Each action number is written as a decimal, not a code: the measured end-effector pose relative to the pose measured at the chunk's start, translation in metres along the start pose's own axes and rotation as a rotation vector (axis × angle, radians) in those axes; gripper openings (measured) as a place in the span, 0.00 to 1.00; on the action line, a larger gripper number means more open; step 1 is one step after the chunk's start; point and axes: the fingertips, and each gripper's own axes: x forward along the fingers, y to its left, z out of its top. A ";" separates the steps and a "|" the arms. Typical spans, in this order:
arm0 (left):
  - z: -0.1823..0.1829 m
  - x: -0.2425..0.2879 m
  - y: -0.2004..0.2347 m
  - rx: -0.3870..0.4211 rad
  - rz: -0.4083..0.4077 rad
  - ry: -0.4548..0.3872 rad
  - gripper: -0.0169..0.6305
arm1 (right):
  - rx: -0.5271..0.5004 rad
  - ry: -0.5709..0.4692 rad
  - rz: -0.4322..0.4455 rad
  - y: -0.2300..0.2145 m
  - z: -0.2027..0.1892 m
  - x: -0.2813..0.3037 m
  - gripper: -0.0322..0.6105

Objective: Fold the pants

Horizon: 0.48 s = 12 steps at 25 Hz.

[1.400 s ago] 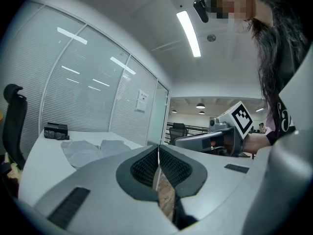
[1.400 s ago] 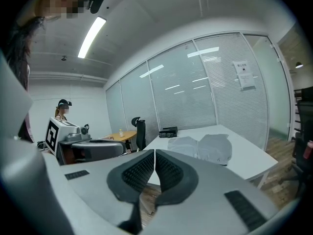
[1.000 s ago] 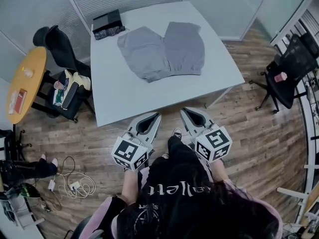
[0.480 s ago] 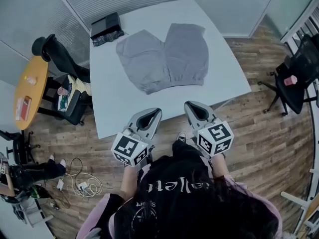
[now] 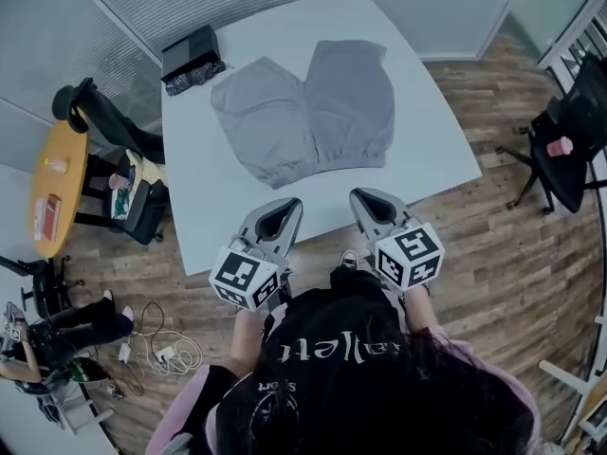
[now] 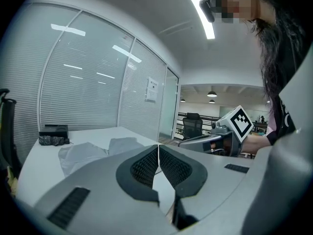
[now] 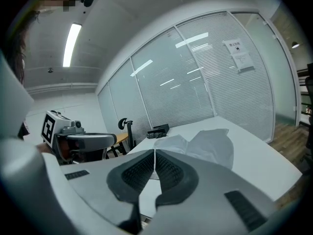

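Grey pants (image 5: 303, 112) lie spread flat on the white table (image 5: 218, 202), the two legs fanning toward the near edge. In the left gripper view the pants (image 6: 93, 151) show low and far; in the right gripper view the pants (image 7: 205, 143) lie ahead. My left gripper (image 5: 288, 204) is shut and empty, its tip just over the table's near edge. My right gripper (image 5: 360, 195) is also shut and empty, beside it at the same edge. Both stay short of the pants' hems.
A black box (image 5: 193, 57) sits at the table's far left corner. A black chair with bags (image 5: 133, 192) stands left of the table, a round yellow table (image 5: 55, 183) beyond it. Another office chair (image 5: 560, 150) stands at right. Cables (image 5: 156, 349) lie on the wooden floor.
Both grippers have moved forward from over the floor to the table's near edge, with the person stepping closer. Their jaws stay shut.
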 end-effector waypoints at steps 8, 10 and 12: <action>-0.013 0.008 0.017 -0.032 0.049 0.030 0.07 | 0.012 0.048 0.029 -0.014 -0.010 0.020 0.09; -0.017 0.007 0.021 -0.040 0.061 0.042 0.07 | 0.015 0.061 0.032 -0.016 -0.013 0.025 0.09; -0.021 0.006 0.025 -0.047 0.075 0.053 0.07 | 0.017 0.073 0.034 -0.018 -0.016 0.029 0.09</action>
